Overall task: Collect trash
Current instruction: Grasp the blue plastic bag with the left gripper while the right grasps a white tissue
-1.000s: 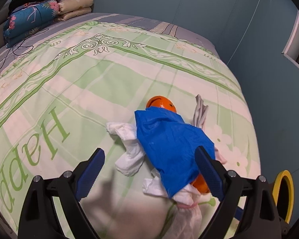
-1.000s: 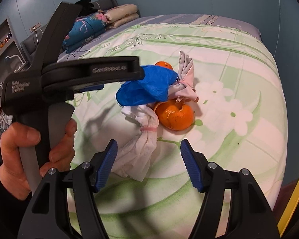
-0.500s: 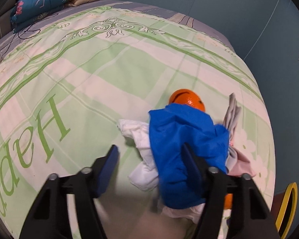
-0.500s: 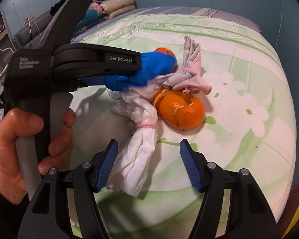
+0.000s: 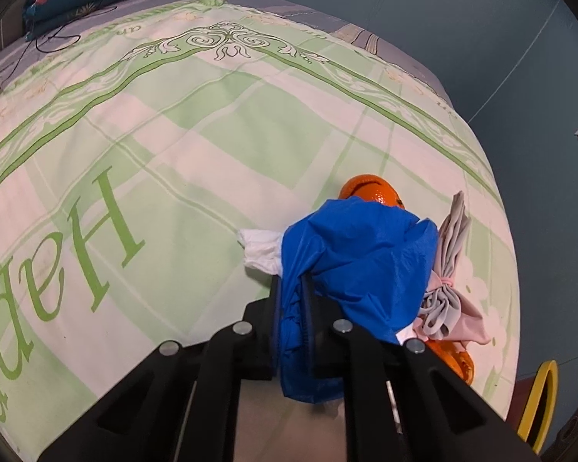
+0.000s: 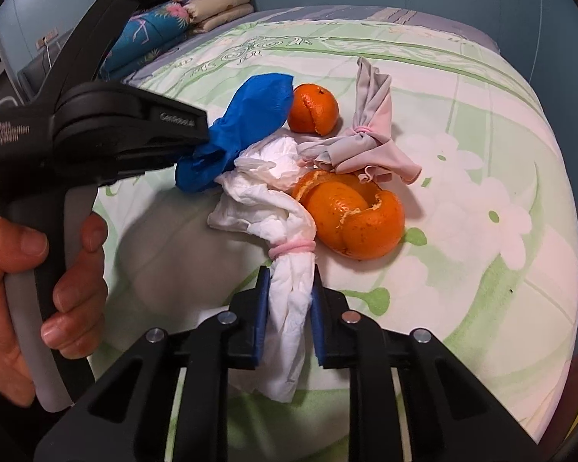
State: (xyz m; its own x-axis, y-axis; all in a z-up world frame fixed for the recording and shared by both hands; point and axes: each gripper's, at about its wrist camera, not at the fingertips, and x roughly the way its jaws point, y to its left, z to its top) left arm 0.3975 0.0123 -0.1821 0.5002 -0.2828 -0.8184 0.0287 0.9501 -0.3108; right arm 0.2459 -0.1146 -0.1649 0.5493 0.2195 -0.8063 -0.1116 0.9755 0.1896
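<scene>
Nearby, bed edge (image 6: 539, 346); open quilt (image 5: 135, 134) beyond.

Your left gripper (image 5: 291, 300) dropped toward the bed and its jaws have just been closing, now clamped on the blue plastic bag (image 5: 350, 254). Your right gripper (image 6: 289, 288) also came down, jaws just closing, now pinching the tied white tissue bundle (image 6: 289, 300).

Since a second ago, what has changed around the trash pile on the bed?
Both grippers came down and have just closed: left gripper on the blue bag, right gripper on the white tissue bundle. The orange peels and grey-pink cloth stayed put.
</scene>
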